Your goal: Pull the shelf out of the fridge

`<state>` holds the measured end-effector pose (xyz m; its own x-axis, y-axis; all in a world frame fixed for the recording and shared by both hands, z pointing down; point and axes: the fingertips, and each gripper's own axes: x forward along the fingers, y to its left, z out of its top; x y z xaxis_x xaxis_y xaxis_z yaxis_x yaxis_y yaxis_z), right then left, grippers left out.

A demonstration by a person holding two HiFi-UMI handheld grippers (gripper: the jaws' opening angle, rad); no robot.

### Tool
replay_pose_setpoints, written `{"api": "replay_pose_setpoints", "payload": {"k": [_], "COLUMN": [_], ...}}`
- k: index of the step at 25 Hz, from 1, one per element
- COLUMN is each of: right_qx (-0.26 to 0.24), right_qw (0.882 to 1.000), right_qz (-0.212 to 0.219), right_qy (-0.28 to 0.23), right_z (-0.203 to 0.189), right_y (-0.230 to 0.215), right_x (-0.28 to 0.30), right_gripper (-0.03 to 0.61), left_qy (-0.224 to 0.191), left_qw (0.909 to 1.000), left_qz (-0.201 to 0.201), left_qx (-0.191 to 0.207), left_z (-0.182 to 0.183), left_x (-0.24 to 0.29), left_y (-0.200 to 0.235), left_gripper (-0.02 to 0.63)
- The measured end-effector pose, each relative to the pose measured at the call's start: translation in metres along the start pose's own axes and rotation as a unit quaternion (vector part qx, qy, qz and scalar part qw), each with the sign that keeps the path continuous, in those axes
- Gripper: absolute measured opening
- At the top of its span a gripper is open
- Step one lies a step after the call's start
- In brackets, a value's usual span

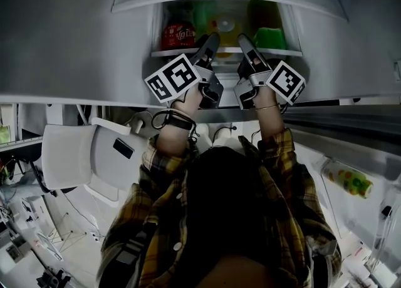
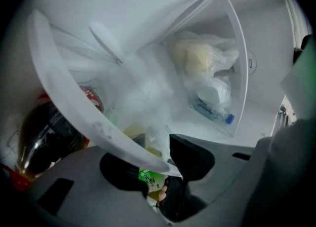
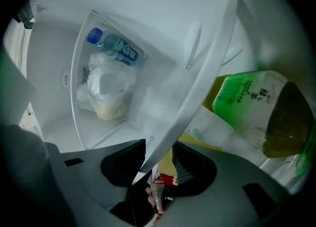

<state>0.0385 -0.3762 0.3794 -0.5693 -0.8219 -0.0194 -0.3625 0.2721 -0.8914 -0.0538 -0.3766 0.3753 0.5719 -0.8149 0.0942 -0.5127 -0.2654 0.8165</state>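
The fridge shelf [image 1: 229, 50] is a clear pane with a white front edge, and it sits inside the open fridge. My left gripper [image 1: 210, 47] and right gripper [image 1: 245, 47] reach in side by side at that edge. In the left gripper view the white shelf edge [image 2: 74, 107] runs diagonally down into the left gripper [image 2: 160, 164], whose jaws are closed on it. In the right gripper view the shelf edge [image 3: 197, 88] slants down into the right gripper [image 3: 155, 164], which is likewise shut on it.
A cola bottle [image 1: 178, 33] and a green tea bottle [image 3: 252, 107] stand on the shelf. Below it, a clear drawer holds a plastic bag of food [image 2: 202, 63] and a water bottle [image 3: 116, 46]. An open fridge door [image 1: 69, 155] hangs at the left, and door bins [image 1: 348, 180] are at the right.
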Motion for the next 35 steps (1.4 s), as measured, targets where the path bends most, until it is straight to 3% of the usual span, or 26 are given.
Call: {"api": "replay_pose_setpoints", "payload": {"k": [8,11,18,35], "right_qx": [0.002,0.001,0.033,0.065], "right_qw": [1.0,1.0,0.999,0.997], "right_qz": [-0.019,-0.018,-0.013,-0.006], "right_qy": [-0.008,-0.016,-0.033,-0.044], "right_z": [0.006,0.011,0.013,0.004], "right_y": [-0.004,-0.002,-0.003,0.001], "right_x": [0.012,0.012,0.011,-0.003], "right_gripper": [0.15,0.084,0.068,0.055], "left_qy": [-0.007,-0.015,-0.034,-0.028], "left_qw": [0.999,0.9983,0.9952,0.9932], "left_qz": [0.026,0.023,0.008,0.005], "left_qx": [-0.036,-0.051,-0.091,-0.113], "left_z": [0.004,0.005,0.008,0.0], "left_x": [0.007,0.008,0.008,-0.006], "left_y": [0.011,0.01,0.007,0.004], "left_gripper": [0.155,0.132,0.064,0.054]}}
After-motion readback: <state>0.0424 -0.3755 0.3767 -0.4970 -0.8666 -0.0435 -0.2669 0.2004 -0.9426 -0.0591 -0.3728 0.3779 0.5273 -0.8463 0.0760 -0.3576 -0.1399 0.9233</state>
